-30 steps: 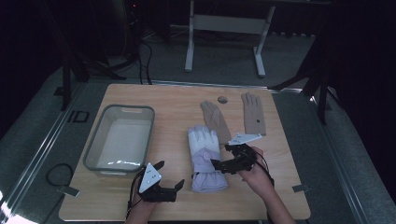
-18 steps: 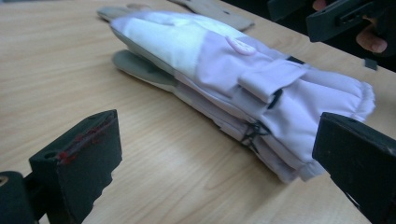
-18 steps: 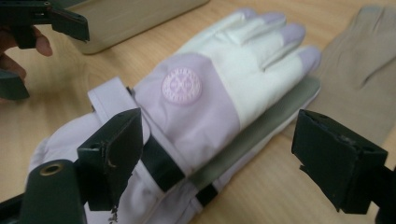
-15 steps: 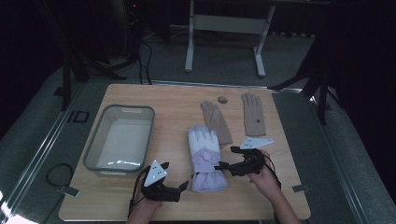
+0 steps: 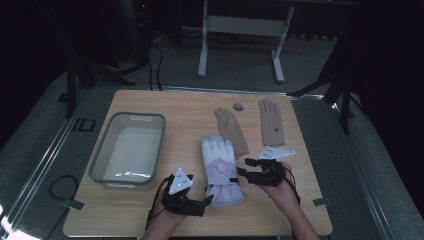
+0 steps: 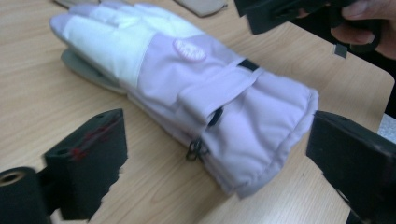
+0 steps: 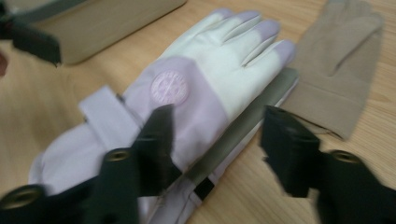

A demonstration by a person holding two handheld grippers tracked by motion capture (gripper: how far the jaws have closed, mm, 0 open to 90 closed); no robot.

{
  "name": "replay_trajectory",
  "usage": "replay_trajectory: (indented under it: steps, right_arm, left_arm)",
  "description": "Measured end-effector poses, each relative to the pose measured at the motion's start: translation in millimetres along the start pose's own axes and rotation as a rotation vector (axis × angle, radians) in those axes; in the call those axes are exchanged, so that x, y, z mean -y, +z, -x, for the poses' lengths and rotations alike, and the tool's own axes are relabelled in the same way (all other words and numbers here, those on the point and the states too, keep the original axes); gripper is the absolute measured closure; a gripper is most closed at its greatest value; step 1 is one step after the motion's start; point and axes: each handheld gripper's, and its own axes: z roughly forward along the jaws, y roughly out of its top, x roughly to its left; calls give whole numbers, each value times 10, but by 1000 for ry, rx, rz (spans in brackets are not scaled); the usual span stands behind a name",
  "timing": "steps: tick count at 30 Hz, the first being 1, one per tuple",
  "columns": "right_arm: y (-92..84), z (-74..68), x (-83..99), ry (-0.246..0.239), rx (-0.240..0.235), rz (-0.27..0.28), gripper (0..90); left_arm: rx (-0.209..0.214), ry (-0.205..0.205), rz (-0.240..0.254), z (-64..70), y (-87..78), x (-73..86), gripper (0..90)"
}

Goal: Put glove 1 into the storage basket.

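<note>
Lying near the table's [image 5: 300,220] front edge, the lilac-and-white ski gloves [image 5: 221,167] sit stacked, cuffs toward the person. The left gripper [image 5: 204,201] has its jaws spread beside the cuff; the right gripper [image 5: 244,166], jaws apart and just closing, straddles the gloves' right edge without pinching. Farther back lie two tan gloves [image 5: 231,129], a small round object [image 5: 238,106], and a clear bin [image 5: 129,150] toward the left edge.

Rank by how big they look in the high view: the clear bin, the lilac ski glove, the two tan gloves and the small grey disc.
1. clear bin
2. lilac ski glove
3. The tan gloves, near and far, look about alike, so no ranking between them.
4. small grey disc
</note>
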Motion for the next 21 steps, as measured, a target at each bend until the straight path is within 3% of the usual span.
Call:
replay_trajectory:
  steps: [2,3,5,7,14,15,17,21]
  right_arm:
    - [23,-12,-10,8,-10,-3,587]
    - [42,-22,-11,11,5,-10,587]
    - [85,-24,-14,39,-12,-20,587]
    - [120,-25,-21,63,1,-20,580]
    - [303,25,15,159,-28,-91,499]
    - [343,35,28,165,-6,-101,480]
    - [401,58,48,175,-8,-121,459]
    - [521,127,121,219,-12,-175,424]
  left_arm:
    - [-6,3,9,31,12,-36,143]
    - [-9,3,-2,46,33,-57,143]
    - [-19,-3,-4,72,63,-77,153]
    - [-27,-4,-12,95,113,-98,213]
    - [-57,-22,-117,70,377,-32,216]
    - [-55,-30,-129,57,402,-15,216]
    - [-70,-35,-149,29,454,28,216]
    - [-52,-54,-182,2,523,82,215]
